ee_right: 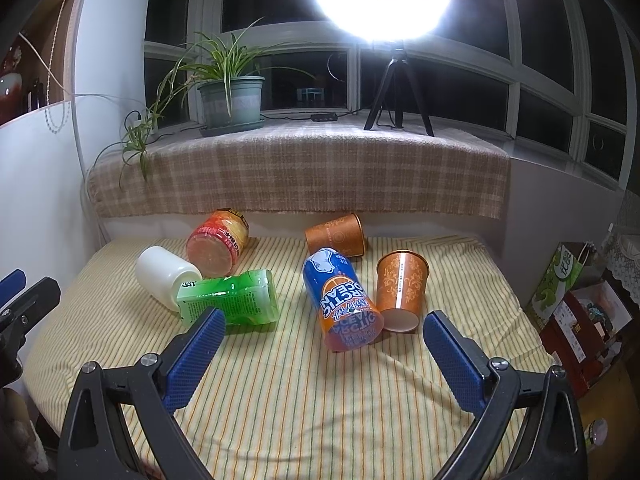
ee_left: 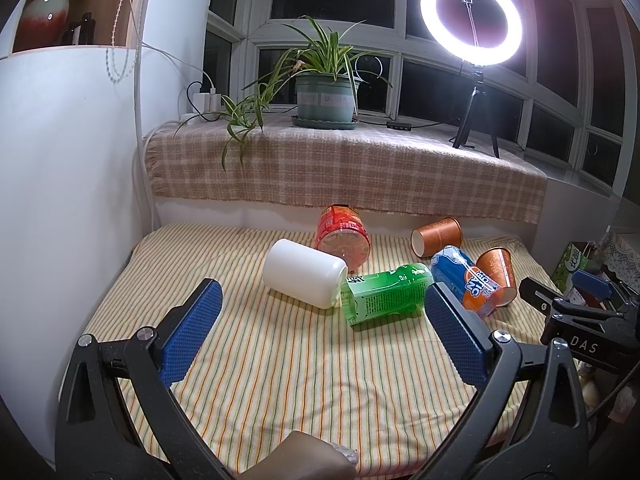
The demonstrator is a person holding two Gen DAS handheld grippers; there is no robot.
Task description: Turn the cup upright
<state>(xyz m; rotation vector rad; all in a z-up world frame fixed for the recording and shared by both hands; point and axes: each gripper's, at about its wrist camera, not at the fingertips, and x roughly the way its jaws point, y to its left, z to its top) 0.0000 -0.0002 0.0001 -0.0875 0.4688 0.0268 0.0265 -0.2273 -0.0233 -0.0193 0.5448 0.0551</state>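
Note:
Several cups lie tipped on the striped cloth (ee_left: 280, 360). A white cup (ee_left: 304, 273) (ee_right: 166, 276), a green one (ee_left: 386, 293) (ee_right: 230, 298), a red-orange one (ee_left: 343, 236) (ee_right: 218, 246), a blue-orange "Arctic Ocean" cup (ee_left: 466, 278) (ee_right: 340, 300) and two copper paper cups (ee_left: 437, 236) (ee_left: 498, 276) (ee_right: 336, 235) (ee_right: 401, 290). My left gripper (ee_left: 320, 304) is open and empty in front of the white and green cups. My right gripper (ee_right: 322, 330) is open and empty, near the blue-orange cup.
A plaid-covered windowsill (ee_left: 344, 168) rises behind the cloth, with a potted plant (ee_left: 326, 96) and a ring light on a tripod (ee_left: 472, 16). A white wall (ee_left: 60, 160) stands on the left. Boxes and bags (ee_right: 560, 280) sit at the right edge.

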